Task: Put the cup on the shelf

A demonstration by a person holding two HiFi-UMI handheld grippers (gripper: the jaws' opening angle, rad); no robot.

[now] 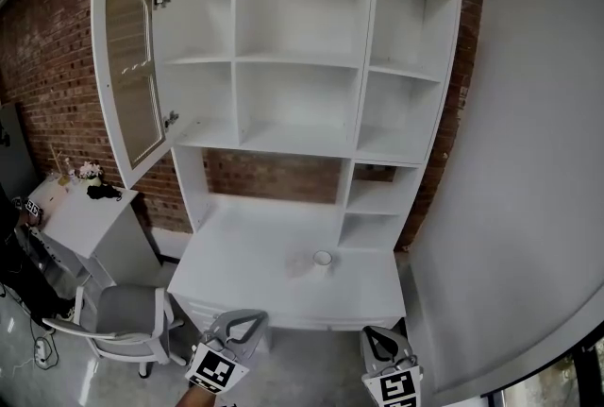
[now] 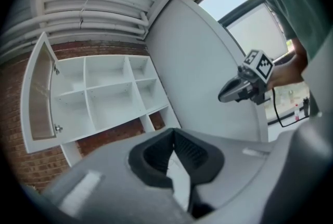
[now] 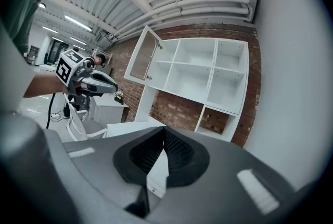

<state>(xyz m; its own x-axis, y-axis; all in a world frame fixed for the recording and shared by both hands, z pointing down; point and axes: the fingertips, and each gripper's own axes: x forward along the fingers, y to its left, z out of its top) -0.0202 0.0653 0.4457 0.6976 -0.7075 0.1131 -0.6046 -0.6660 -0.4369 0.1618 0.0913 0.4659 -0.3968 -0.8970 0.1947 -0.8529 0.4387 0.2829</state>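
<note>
Cup point(image 1: 323, 258): small, white, looks upright, on the white bench point(image 1: 245, 249). It stands alone w/ bare bench top all round it.

L tongs point(image 1: 243, 320): nearer the camera than the cup and to its left, off the bench's front edge, well apart from the cup. The L gripper view shows the jaws shut tip to tip, gripping nothing.

R tongs point(image 1: 377, 337): also nearer than the cup, slightly to its right, past the bench edge and well apart from it. Jaws closed, pads meeting, no obj. held. Each pair of tongs shows in the other's gripper view, held up in a hand w/ the marker cube on top.

Shelf unit point(image 1: 297, 103): white, rises behind and above the cup against a brick wall point(image 1: 274, 178). Its two small cubbies sit just behind the cup, to its right. Glass door point(image 1: 130, 75) is swung open, up and far left of the cup.

Office chair point(image 1: 123, 315): grey seat, on the floor left of the cup and nearer. Side cabinet point(image 1: 90, 216): white, further left of the cup, small flowers point(image 1: 90, 171) on top.
</note>
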